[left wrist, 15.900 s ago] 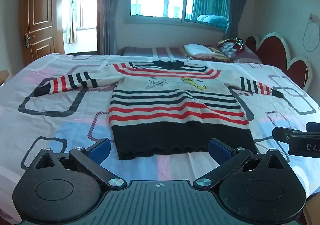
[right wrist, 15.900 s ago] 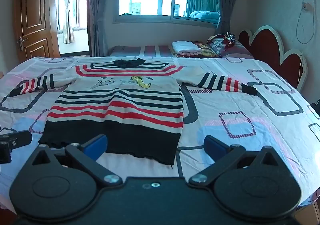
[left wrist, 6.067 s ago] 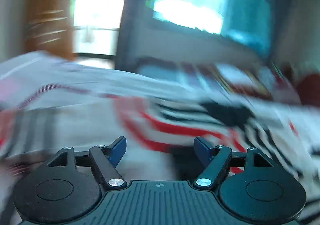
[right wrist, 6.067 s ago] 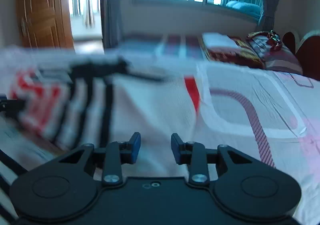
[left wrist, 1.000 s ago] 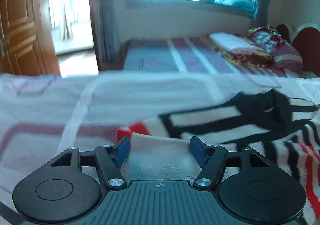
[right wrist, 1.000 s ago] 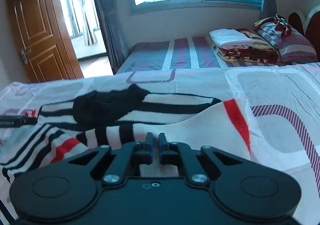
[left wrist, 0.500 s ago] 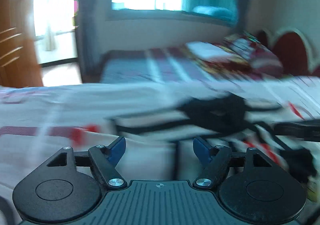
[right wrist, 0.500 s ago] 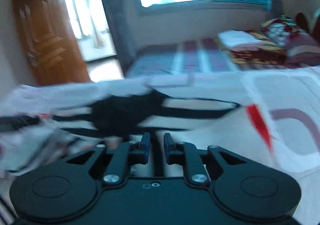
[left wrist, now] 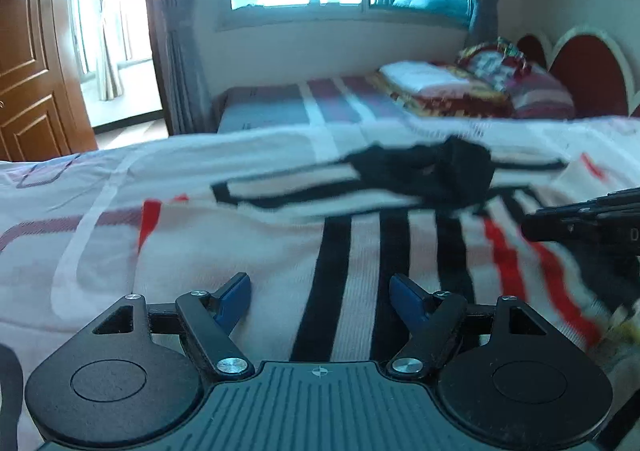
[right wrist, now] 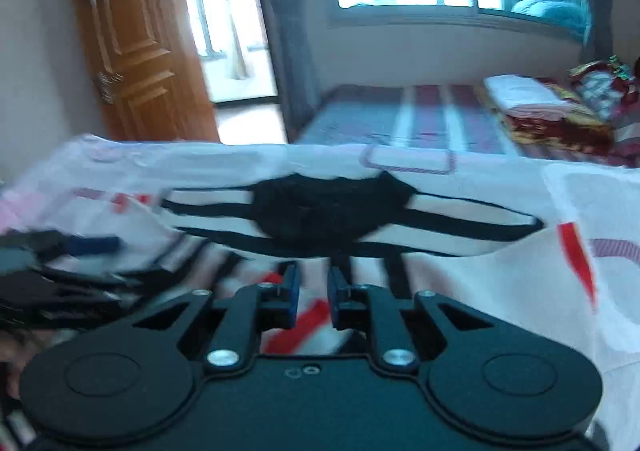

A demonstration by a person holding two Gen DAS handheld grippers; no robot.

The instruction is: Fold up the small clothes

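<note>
The striped sweater lies on the bed, its black collar towards the far side. One sleeve, with black and then red bands, is folded across the body towards the right. My left gripper hovers over that sleeve with its jaws opening; the fabric lies below them and is not pinched. My right gripper shows a narrow gap between its pads, above the red-striped end of the sleeve, and I see nothing clamped in it. Each gripper shows in the other's view: the right gripper, the left gripper.
The patterned bedsheet spreads to the left and the bedsheet to the right of the sweater. Beyond it stands a second bed with folded bedding, a red headboard and a wooden door.
My left gripper has slid right, from the shoulder onto the striped sleeve, and its jaws have widened. My right gripper has moved left towards the collar, and its pads have parted slightly.
</note>
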